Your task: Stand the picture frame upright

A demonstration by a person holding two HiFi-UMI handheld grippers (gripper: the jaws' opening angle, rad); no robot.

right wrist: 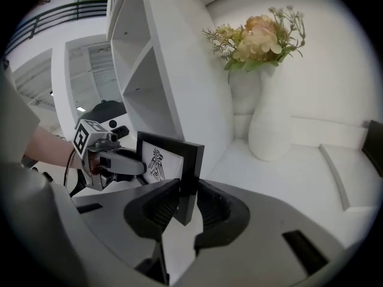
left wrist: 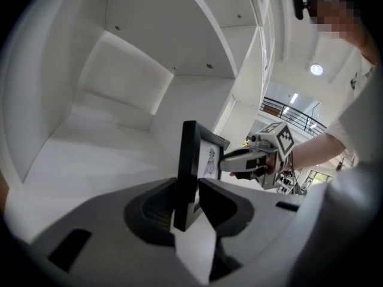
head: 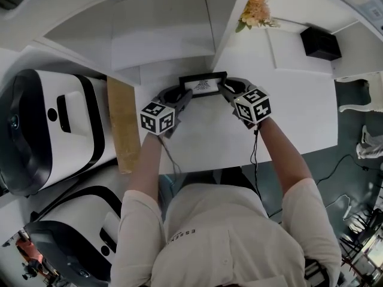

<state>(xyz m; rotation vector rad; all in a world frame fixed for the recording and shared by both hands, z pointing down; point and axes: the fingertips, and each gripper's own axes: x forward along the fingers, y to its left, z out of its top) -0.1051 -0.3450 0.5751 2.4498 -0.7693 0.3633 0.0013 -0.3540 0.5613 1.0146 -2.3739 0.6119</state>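
Clamping the upright picture frame [head: 203, 86], fingers [left wrist: 152, 214] of left gripper [left wrist: 188, 191] and right gripper [right wrist: 187, 191]; desk [head: 293, 118] contact unclear

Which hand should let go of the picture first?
Probably the right. Both grippers grip the upright picture frame by its side edges, but the right gripper has bare desk beside it to back away, while the left gripper sits near a wooden board.
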